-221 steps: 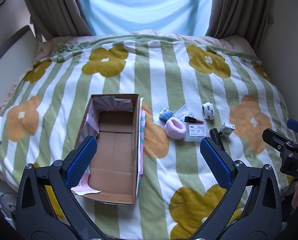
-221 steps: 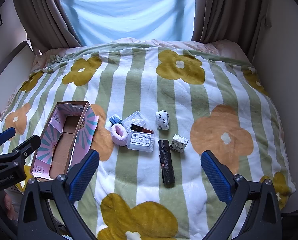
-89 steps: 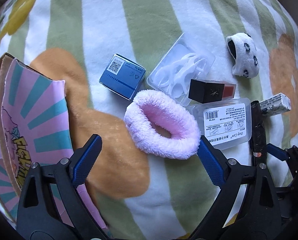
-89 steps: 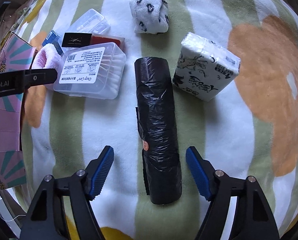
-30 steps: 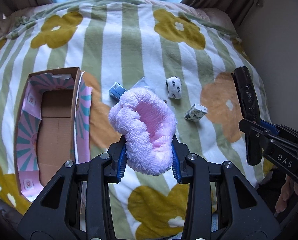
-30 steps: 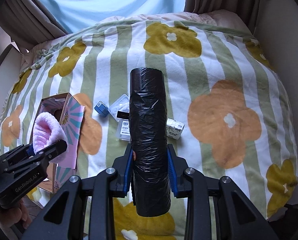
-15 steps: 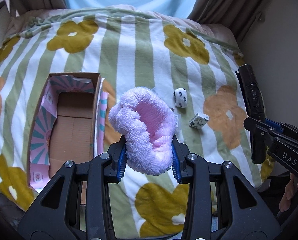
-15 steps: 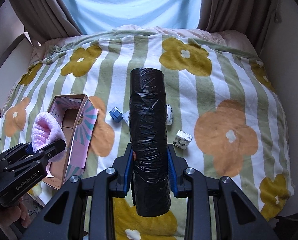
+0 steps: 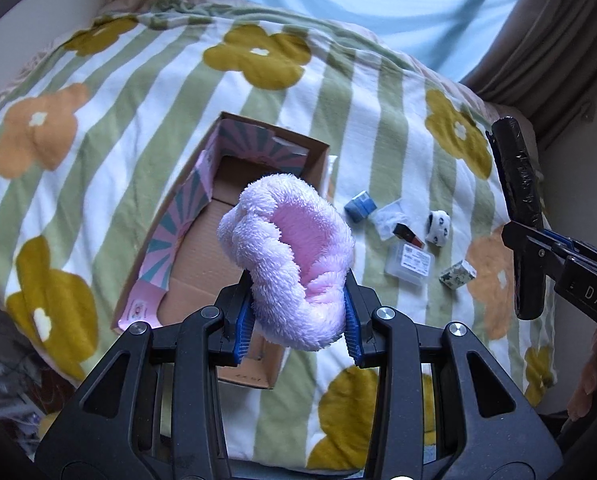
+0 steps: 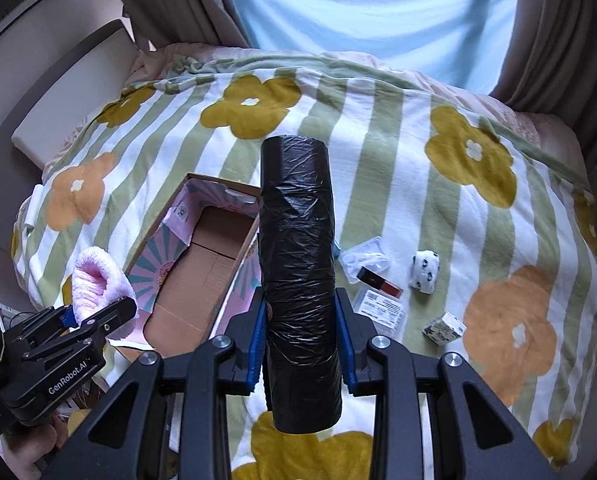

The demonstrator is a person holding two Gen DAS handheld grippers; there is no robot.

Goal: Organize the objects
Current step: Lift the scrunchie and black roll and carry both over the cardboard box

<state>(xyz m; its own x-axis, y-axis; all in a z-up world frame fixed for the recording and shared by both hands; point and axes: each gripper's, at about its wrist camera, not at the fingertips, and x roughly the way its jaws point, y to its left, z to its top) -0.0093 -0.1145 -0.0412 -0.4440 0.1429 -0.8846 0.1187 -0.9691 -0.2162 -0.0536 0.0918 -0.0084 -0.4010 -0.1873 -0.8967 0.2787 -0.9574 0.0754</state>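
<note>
While we look along the left gripper [image 9: 297, 330], we see its blue pads pressed against both sides of a fluffy pink scrunchie [image 9: 292, 258], which it holds up in the air over the near end of the open cardboard box [image 9: 202, 248]. That box lies on the striped flower blanket [image 9: 138, 120] with its pink printed flaps folded outward and its brown floor bare where we can see it. To the right of the box a small cluster rests on the blanket: a blue carton [image 9: 361, 207], a clear plastic tray [image 9: 390, 214], a dark red and black box [image 9: 408, 235], a white spotted sock roll [image 9: 438, 227], a clear labelled case [image 9: 409, 265] and a patterned tissue pack [image 9: 457, 275]. At the right edge the right gripper [image 9: 538, 252] holds a black roll of bags [image 9: 518, 196] upright, clear of the bed.

From the right wrist, we see the right gripper [image 10: 301, 342] clamped on the black roll of bags [image 10: 298, 272], its pads tight on the lower half while the roll stands up through the middle of the view. Behind it lies the cardboard box [image 10: 202, 276], and the left gripper [image 10: 92, 318] at lower left carries the pink scrunchie [image 10: 98, 284] near the box's left side. The sock roll [image 10: 426, 272], labelled case [image 10: 382, 308], tray [image 10: 364, 258] and tissue pack [image 10: 444, 328] lie right of the roll.
</note>
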